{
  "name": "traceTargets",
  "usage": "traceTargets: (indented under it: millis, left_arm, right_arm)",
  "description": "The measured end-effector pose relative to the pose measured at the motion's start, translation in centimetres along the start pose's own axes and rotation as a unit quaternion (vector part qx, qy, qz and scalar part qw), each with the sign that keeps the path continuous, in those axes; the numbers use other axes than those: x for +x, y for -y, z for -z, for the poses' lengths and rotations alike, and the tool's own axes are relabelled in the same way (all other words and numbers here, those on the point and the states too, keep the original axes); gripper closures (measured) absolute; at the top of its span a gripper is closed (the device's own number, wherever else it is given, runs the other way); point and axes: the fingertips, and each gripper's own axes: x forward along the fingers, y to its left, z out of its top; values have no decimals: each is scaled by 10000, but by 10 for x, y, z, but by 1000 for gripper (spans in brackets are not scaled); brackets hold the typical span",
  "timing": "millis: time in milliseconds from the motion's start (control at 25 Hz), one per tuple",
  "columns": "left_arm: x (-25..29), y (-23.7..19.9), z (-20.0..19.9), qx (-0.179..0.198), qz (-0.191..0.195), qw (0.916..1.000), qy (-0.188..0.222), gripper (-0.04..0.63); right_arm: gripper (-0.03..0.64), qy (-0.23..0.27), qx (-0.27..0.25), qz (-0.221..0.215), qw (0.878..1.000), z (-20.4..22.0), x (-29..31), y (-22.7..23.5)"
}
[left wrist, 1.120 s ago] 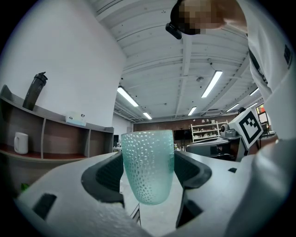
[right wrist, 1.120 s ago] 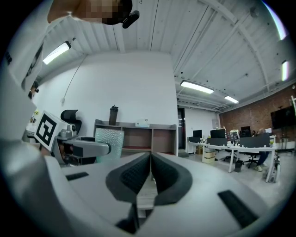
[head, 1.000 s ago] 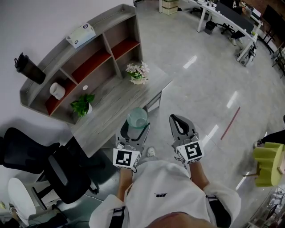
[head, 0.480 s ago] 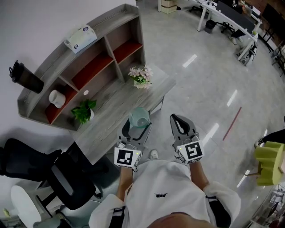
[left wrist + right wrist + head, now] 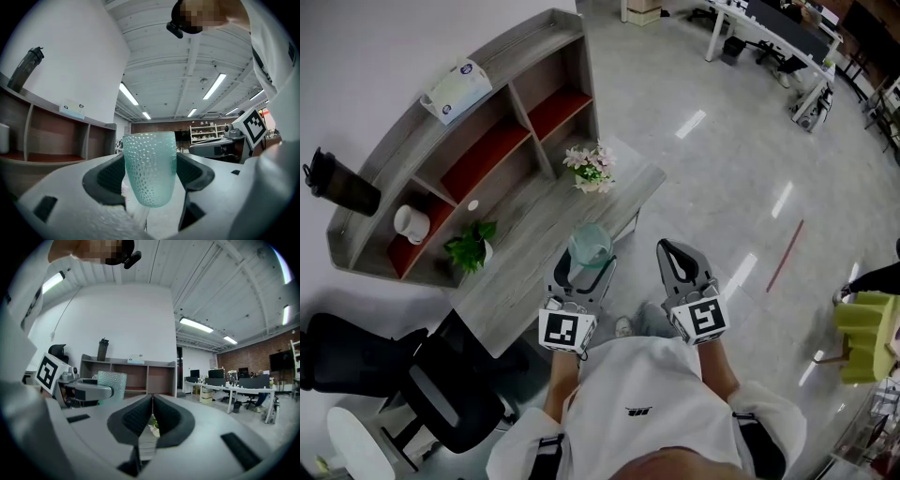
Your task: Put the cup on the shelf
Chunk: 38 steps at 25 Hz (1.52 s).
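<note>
Polished office floor (image 5: 722,187) underfoot, desk (image 5: 539,220) just ahead. Held the dimpled green cup (image 5: 150,168) upright, clamped in the left gripper (image 5: 581,272); right gripper (image 5: 151,418) pressed shut on nothing. Mid-carry, seemingly; called next for a reach into a free shelf (image 5: 487,155) bay.

**Operator:** State the quantity of grippers.

**Technician:** Two: left gripper (image 5: 588,261) and right gripper (image 5: 671,251).

**Operator:** Quantity of cups?

**Technician:** One cup (image 5: 589,244).

**Operator:** Furniture count?

**Technician:** One shelf (image 5: 520,42), one desk (image 5: 539,220), two black chairs (image 5: 441,398). Whether there are further chairs at the picture's lower left edge cannot be confirmed.

**Operator:** Items on the shelf and desk?

**Technician:** One bottle (image 5: 337,185), one tissue box (image 5: 455,78), one white mug (image 5: 411,223), one potted plant (image 5: 469,246), one bunch of flowers (image 5: 591,167).
</note>
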Motion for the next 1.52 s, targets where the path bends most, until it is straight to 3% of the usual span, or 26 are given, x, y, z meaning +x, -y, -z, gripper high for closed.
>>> traceTargets:
  millis: [640,800,920,1520]
  left_arm:
    - [54,-23,5,39,-161,9999,26,236]
    - [73,-28,1,-154,-233,9996,-10,237]
    - [86,-38,8,18,-283,9996,-14,236]
    - [180,-57,10,-125,-639,9975,-258,236]
  right_arm:
    - [586,43,-98,-178,9998,-3,50,38]
    - [585,55,-75,-252,9996,-2,66,51]
    - [586,56,-64,-321,9994,-2,81,60]
    - [585,-47,147,-700,9974,2,146,134]
